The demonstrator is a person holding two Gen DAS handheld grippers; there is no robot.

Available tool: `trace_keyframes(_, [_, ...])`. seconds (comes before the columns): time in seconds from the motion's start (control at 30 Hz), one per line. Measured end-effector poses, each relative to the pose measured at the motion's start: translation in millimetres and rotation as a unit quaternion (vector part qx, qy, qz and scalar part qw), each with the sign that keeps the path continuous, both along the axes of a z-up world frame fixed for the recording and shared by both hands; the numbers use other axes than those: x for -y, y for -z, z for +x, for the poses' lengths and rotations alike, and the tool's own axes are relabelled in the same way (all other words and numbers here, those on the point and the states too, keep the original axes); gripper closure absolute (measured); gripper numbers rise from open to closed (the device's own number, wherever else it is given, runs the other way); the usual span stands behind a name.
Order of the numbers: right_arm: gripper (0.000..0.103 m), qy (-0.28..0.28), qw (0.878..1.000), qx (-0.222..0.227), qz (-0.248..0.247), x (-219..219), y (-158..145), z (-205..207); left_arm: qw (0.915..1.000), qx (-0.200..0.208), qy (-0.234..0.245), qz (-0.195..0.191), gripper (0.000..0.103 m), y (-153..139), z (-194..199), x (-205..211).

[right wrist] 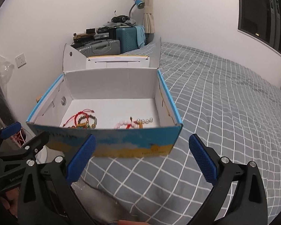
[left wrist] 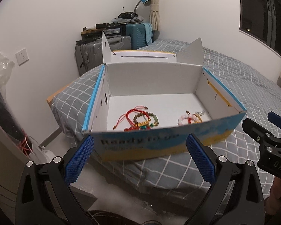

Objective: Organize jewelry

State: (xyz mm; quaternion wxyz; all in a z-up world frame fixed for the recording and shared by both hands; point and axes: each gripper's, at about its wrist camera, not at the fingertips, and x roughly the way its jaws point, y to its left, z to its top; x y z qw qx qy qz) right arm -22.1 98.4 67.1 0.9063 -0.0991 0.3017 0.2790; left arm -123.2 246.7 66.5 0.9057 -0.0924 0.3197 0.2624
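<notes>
Left wrist view: looks forward between own blue-padded black left gripper [left wrist: 140, 157], jaws spread, slightly down into open white-lined blue-and-yellow cardboard box [left wrist: 155, 82], close to its near wall. Faces room corner with grey and teal hard-shell suitcases [left wrist: 110, 45].

Right wrist view: same heading, set further right, framed by matching blue-padded black right gripper [right wrist: 142, 157]; box [right wrist: 110, 82] left of centre, more grey checked bedspread [right wrist: 224, 97] visible.

Shared: box interior, bedspread, suitcases (each view also catches other gripper at its edge).
</notes>
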Motion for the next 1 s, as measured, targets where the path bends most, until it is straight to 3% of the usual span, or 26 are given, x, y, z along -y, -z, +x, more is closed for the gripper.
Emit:
trace_keyframes(0.4, [0.008, -0.005, 1.0, -0.002, 0.008, 9.7, 8.4, -14.8, 1.0, 0.0, -0.003, 0.001, 0.006, 7.2, -5.1, 7.6])
trace_keyframes(1.0, [0.008, -0.004, 1.0, -0.005, 0.003, 13.6, 11.3, -10.2, 0.9996, -0.001, 0.004, -0.028, 0.006, 9.4, 1.0, 7.1])
